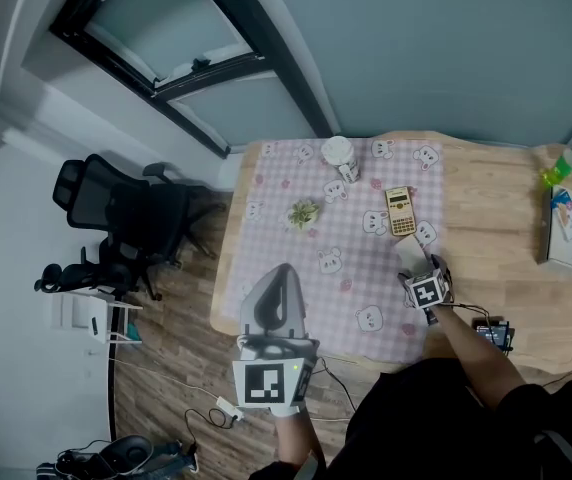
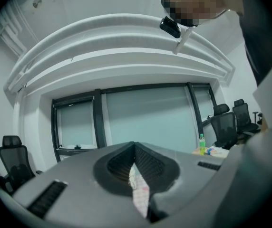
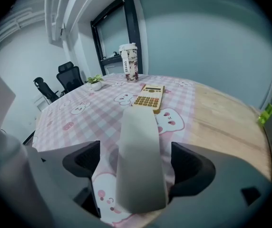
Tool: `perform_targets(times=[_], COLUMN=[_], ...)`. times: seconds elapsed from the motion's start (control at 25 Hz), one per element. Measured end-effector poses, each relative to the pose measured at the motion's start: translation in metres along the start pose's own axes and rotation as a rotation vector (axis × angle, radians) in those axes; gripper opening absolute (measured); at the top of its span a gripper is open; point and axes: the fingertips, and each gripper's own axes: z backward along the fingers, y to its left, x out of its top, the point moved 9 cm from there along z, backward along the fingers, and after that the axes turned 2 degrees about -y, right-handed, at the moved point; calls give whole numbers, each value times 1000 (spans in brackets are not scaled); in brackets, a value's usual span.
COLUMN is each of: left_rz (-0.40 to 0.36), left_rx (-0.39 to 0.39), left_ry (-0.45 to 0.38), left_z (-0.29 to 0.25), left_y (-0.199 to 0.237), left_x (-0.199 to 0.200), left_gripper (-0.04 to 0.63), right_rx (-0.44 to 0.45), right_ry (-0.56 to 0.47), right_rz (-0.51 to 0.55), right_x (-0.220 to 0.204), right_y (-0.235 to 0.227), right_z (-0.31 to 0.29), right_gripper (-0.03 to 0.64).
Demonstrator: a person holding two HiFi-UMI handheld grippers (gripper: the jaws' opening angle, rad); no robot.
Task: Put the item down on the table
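Note:
A flat beige item lies lengthwise on the pink checked cloth. My right gripper stands open around it, with a clear gap between each pad and the item's sides. In the head view the same item shows just ahead of the right gripper, near the cloth's front right corner. My left gripper hangs above the table's front left edge with its jaws drawn together to a point. The left gripper faces the windows, with nothing held.
On the cloth stand a yellow calculator, a lidded cup and a small plant. A green bottle and a carton sit at the wooden table's right end. A black office chair stands left of the table.

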Motion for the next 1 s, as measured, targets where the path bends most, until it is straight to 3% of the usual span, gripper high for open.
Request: perform_targets(times=[0.2,0.4,0.56,0.6,0.68,0.8,1.0], left_rz=[6,1,10,14,18,11,16], left_rx=[22,33,40,42,47,50,40], left_ry=[-11,-14,-5,-5,-7,-19,-17], left_z=[2,4,4,5,7,8,7], left_y=[0,1,2,3,5,7,5], left_x=[3,4,2,2,2,3,3], left_gripper=[-5,-5,-5,-5,-5,-5,-5], right_rx=[-14,-10,-9,-28,-67,-45,-83], right_ry=[-65,-45,-90,-96,-100,-98,-70], right_rz=[-10,25,5,13,0,-52,-2], right_x=[26,31,37,38,39,38,41], right_y=[-14,-20,-19,-19,-24,-30,-34], right_z=[8,7,20,24,29,27,29], right_gripper=[446,446,443,408,29,17,17])
